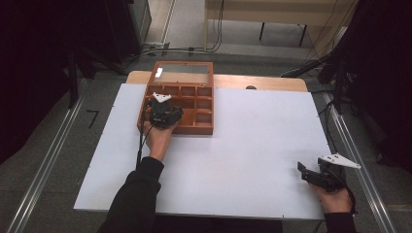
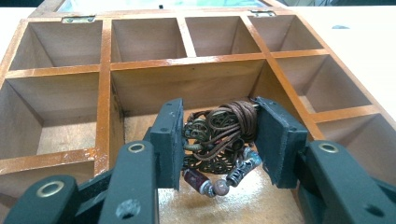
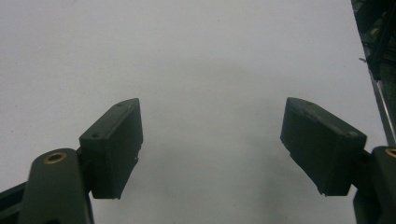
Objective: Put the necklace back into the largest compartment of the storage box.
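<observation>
Item: corded bead necklace (image 2: 219,144), bundled, clamped between the pads of the left hand-held gripper (image 2: 219,142), low inside the large middle compartment of the wooden box (image 1: 206,130), for storing. Right hand-held gripper (image 3: 210,144): spread wide, empty, idle over the desk's (image 1: 252,145) near right.

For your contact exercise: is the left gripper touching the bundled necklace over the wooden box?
Touching. The left gripper view shows the left gripper with both pads pressed against the necklace, held over a compartment of the box.
</observation>
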### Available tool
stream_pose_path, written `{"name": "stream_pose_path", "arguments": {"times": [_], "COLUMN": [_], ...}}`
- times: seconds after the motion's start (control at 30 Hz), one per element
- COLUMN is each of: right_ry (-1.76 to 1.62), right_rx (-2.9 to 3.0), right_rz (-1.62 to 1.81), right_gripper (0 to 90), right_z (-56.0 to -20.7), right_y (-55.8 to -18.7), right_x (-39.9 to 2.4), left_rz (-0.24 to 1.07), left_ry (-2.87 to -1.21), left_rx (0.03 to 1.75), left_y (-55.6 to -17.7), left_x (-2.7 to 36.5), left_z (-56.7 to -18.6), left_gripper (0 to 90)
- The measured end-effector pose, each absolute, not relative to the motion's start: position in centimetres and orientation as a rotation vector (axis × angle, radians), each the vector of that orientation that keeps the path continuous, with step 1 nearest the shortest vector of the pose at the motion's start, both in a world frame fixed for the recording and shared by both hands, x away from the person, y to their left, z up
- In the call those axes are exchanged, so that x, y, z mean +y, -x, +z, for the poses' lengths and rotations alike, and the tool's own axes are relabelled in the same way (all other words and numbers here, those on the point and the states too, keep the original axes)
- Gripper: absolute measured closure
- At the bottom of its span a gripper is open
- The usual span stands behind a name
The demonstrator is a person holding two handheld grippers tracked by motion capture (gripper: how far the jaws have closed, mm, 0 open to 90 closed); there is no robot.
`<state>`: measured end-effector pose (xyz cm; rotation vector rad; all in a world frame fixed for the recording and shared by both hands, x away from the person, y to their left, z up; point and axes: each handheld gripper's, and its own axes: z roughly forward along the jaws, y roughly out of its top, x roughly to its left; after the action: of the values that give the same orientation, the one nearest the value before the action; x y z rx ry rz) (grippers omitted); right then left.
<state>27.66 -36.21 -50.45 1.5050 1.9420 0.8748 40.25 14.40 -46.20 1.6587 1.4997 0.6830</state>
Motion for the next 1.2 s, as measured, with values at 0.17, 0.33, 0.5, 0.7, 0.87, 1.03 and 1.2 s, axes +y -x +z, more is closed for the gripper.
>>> {"name": "stream_pose_path", "arguments": {"times": [0.17, 0.33, 0.5, 0.7, 0.87, 1.03, 1.2], "right_ry": [-1.505, -1.505, -1.503, -1.504, -1.501, -1.503, -1.503], "right_rx": [1.943, 1.945, 1.945, 1.945, 1.946, 1.946, 1.945], "right_rz": [0.875, 0.871, 0.874, 0.872, 0.872, 0.873, 0.872], "right_gripper": [19.5, 19.5, 19.5, 19.5, 19.5, 19.5, 19.5], "right_z": [-50.5, -50.5, -50.5, -50.5, -50.5, -50.5, -50.5], "right_y": [-27.7, -27.7, -27.7, -27.7, -27.8, -27.8, -27.7], "right_x": [-36.2, -36.2, -36.2, -36.2, -36.1, -36.1, -36.1], "left_rz": [0.694, 0.69, 0.689, 0.675, 0.673, 0.653, 0.635], "left_ry": [-1.656, -1.66, -1.663, -1.651, -1.654, -1.65, -1.662], "left_rx": [1.51, 1.514, 1.511, 1.511, 1.51, 1.507, 1.484], "left_y": [-40.7, -40.9, -41.0, -40.8, -40.6, -40.2, -39.6], "left_x": [14.5, 14.6, 14.8, 15.0, 15.1, 15.4, 15.3], "left_z": [-46.3, -46.5, -46.6, -46.3, -46.1, -45.7, -45.4], "left_gripper": [55.3, 55.3, 54.6, 46.3, 44.3, 41.8, 39.4]}}
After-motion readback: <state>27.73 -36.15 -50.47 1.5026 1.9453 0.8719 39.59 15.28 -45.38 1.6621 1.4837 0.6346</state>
